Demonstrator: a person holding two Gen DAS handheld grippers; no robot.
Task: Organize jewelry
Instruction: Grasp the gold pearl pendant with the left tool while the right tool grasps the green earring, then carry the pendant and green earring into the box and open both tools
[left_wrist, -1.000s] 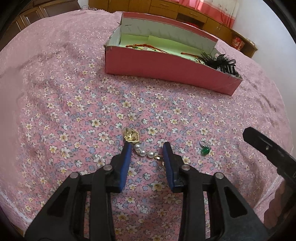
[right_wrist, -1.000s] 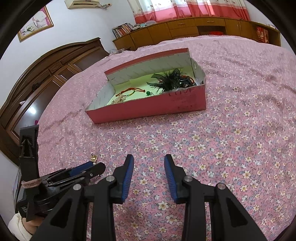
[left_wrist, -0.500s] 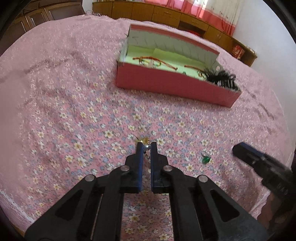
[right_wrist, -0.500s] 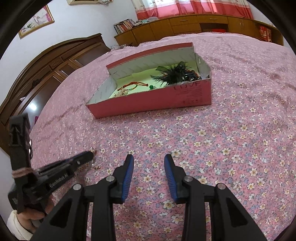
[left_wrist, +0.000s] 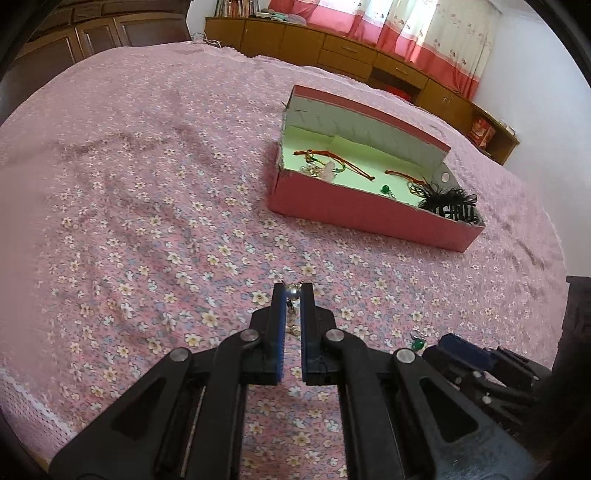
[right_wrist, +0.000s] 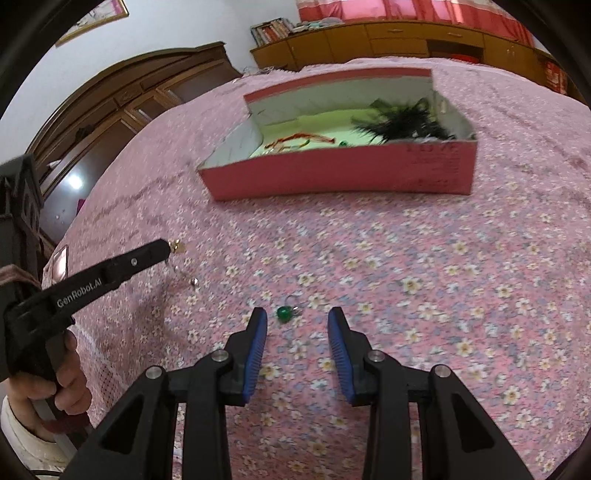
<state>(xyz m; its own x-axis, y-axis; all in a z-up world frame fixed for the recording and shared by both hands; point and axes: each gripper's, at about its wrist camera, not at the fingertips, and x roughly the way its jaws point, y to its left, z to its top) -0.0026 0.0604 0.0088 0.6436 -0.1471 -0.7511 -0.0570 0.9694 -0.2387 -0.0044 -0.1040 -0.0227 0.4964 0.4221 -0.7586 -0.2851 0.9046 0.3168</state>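
Observation:
My left gripper (left_wrist: 292, 291) is shut on a pearl-and-gold earring (left_wrist: 293, 293), lifted above the flowered pink bedspread; its lower pearls hang between the jaws. In the right wrist view the left gripper (right_wrist: 168, 251) holds the earring (right_wrist: 178, 246) with the rest dangling. My right gripper (right_wrist: 297, 315) is open just above the bedspread, with a green bead earring (right_wrist: 284, 314) lying between its fingertips, nearer the left one. That green earring also shows in the left wrist view (left_wrist: 417, 343). The red box (left_wrist: 369, 216) holds cords, a green bead and a black feather clip (left_wrist: 448, 203).
The red box (right_wrist: 343, 173) lies open on the bed, ahead of both grippers. Wooden wardrobes (right_wrist: 110, 110) stand left and a low wooden cabinet (left_wrist: 332, 48) runs along the far wall under pink curtains. The bed edge is close behind the left gripper.
My left gripper closed on the pearl earring and lifted it off the bedspread. My right gripper dropped forward and now has the green earring between its open fingers.

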